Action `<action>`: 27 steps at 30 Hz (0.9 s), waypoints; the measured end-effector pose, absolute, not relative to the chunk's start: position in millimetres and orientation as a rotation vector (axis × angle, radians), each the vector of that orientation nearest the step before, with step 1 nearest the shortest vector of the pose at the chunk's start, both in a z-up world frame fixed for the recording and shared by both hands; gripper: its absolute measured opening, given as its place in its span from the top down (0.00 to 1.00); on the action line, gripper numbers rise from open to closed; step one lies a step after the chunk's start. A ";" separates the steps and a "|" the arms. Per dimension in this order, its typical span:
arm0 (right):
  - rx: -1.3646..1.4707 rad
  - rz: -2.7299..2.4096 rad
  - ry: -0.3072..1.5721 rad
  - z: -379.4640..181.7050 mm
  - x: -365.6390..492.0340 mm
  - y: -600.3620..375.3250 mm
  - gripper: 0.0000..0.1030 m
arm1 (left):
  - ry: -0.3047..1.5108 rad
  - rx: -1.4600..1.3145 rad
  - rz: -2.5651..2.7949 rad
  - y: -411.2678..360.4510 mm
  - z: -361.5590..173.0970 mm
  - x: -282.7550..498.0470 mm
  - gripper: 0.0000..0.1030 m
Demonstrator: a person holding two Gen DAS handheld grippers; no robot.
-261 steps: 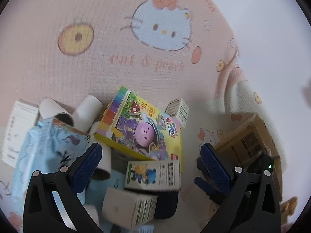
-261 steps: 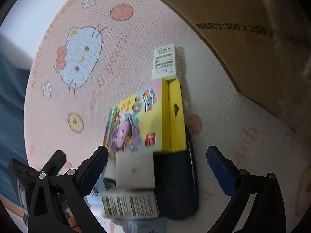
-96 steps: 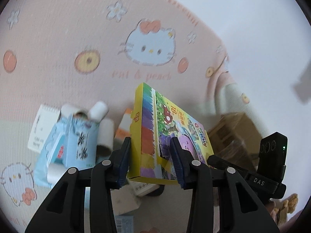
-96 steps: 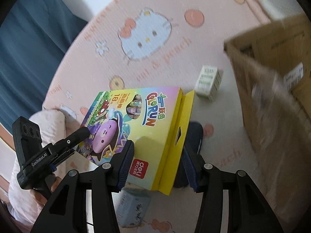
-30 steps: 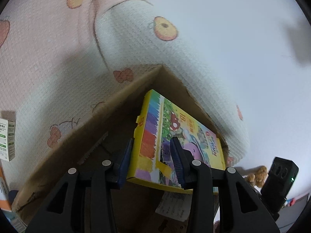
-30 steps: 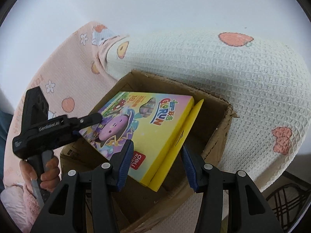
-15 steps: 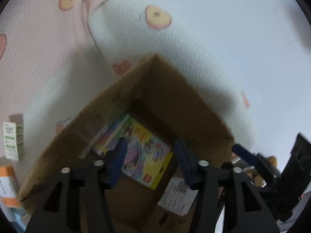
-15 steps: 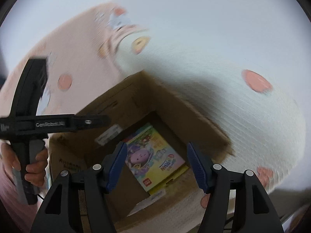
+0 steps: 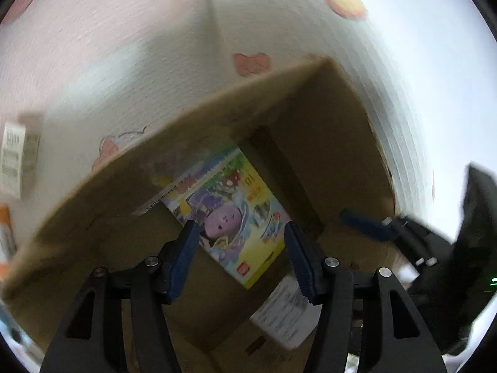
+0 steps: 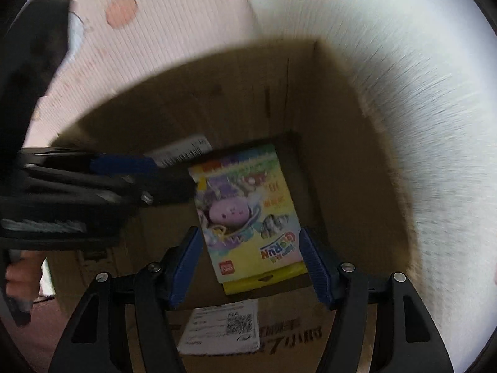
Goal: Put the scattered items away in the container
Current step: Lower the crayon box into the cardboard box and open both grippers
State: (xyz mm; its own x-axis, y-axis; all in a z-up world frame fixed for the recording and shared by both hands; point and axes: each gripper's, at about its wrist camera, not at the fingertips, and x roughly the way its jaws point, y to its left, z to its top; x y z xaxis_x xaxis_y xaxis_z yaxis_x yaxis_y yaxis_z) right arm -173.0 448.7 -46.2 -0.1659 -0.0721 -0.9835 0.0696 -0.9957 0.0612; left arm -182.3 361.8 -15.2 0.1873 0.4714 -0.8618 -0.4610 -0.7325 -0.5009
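The colourful crayon box point(image 9: 231, 214) lies flat on the bottom of the open cardboard box point(image 9: 329, 143). It also shows in the right wrist view point(image 10: 248, 211), inside the cardboard box point(image 10: 242, 93). My left gripper point(image 9: 240, 248) is open and empty above the box's opening. My right gripper point(image 10: 250, 258) is open and empty too, above the crayon box. The right gripper's blue finger point(image 9: 363, 225) shows at the right of the left wrist view. The left gripper point(image 10: 124, 168) reaches in from the left of the right wrist view.
A small white and green carton point(image 9: 14, 158) stands on the pink and white mat point(image 9: 108, 46) left of the cardboard box. An orange item point(image 9: 6, 242) shows at the far left edge. A white shipping label point(image 10: 223, 326) is on the box's near flap.
Both grippers have opened wider and moved closer over the cardboard box. The crayon box, held over the box a second ago, lies loose on its bottom.
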 end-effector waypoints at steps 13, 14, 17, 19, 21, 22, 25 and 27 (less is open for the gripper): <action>2.108 -2.192 -0.019 -91.1 -196.9 453.5 0.72 | -0.077 -2.034 1.637 376.2 -58.7 -188.4 0.41; 2.108 -2.188 0.008 -92.8 -198.0 453.1 0.73 | -0.083 -2.032 1.657 375.7 -57.9 -187.6 0.46; 2.121 -2.172 0.052 -100.8 -201.6 453.4 0.74 | -0.081 -2.016 1.711 372.7 -57.4 -181.8 0.79; 2.132 -2.192 0.147 -103.9 -204.7 453.2 0.74 | -0.027 -1.993 1.731 376.4 -56.4 -174.5 0.82; 2.150 -2.204 0.279 -105.2 -206.5 451.8 0.74 | -0.001 -2.000 1.735 377.6 -58.0 -167.8 0.83; 2.146 -2.206 0.339 -104.8 -206.4 451.3 0.75 | 0.002 -2.026 1.729 377.1 -60.6 -165.1 0.83; 2.144 -2.186 0.349 -104.5 -205.0 452.1 0.75 | 0.077 -2.103 1.726 380.0 -71.7 -155.3 0.83; 2.149 -2.173 0.380 -106.1 -204.3 451.2 0.76 | 0.102 -2.126 1.743 379.6 -76.3 -152.9 0.82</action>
State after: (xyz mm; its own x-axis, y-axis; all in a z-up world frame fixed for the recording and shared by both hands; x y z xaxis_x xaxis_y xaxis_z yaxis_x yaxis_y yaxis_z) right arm -204.3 451.2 -106.1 -0.0248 0.1287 -0.9914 0.2158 -0.9676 -0.1310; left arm -152.9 379.6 -76.3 0.2248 0.1863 -0.9564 -0.2964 -0.9220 -0.2493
